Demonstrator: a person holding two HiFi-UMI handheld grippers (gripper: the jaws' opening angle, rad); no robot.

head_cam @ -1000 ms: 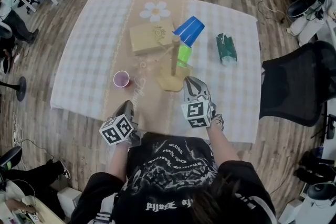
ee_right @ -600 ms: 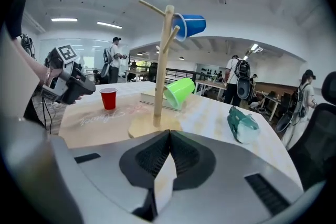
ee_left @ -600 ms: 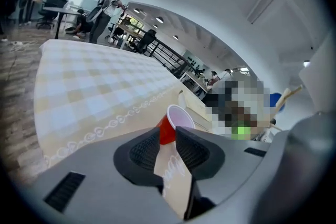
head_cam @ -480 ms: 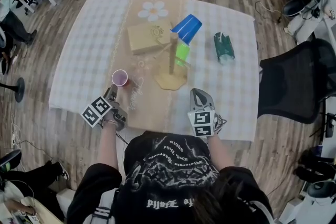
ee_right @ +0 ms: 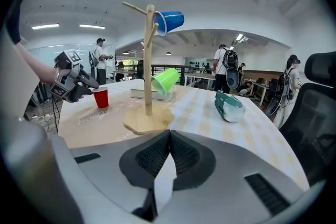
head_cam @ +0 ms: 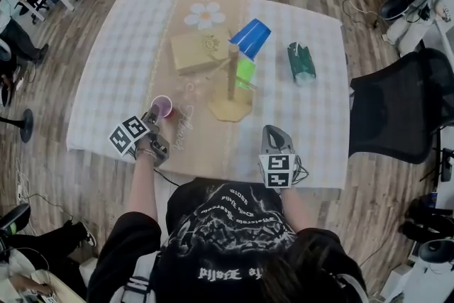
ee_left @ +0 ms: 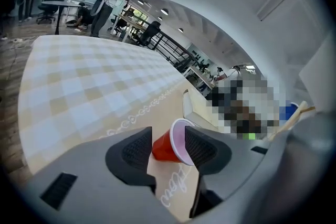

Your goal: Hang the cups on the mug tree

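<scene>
A red cup (head_cam: 162,106) stands upright on the tan runner, left of the wooden mug tree (head_cam: 231,74). My left gripper (head_cam: 153,120) is just in front of it with its jaws opening. In the left gripper view the red cup (ee_left: 160,149) shows in the gap between the pads (ee_left: 137,148), which do not press on it. A blue cup (head_cam: 252,39) and a green cup (head_cam: 246,72) hang on the tree. My right gripper (head_cam: 273,138) is shut and empty near the table's front edge, its jaws (ee_right: 169,136) pointing at the tree (ee_right: 148,60).
A dark green cup (head_cam: 301,63) lies on its side right of the tree. A flat wooden box (head_cam: 197,51) and a flower-shaped mat (head_cam: 206,14) sit behind the tree. A black office chair (head_cam: 397,117) stands at the table's right side. People stand in the background.
My left gripper moved from the front edge forward and left up to the red cup, and its jaws opened. My right gripper drew back from the tree's base to the front edge.
</scene>
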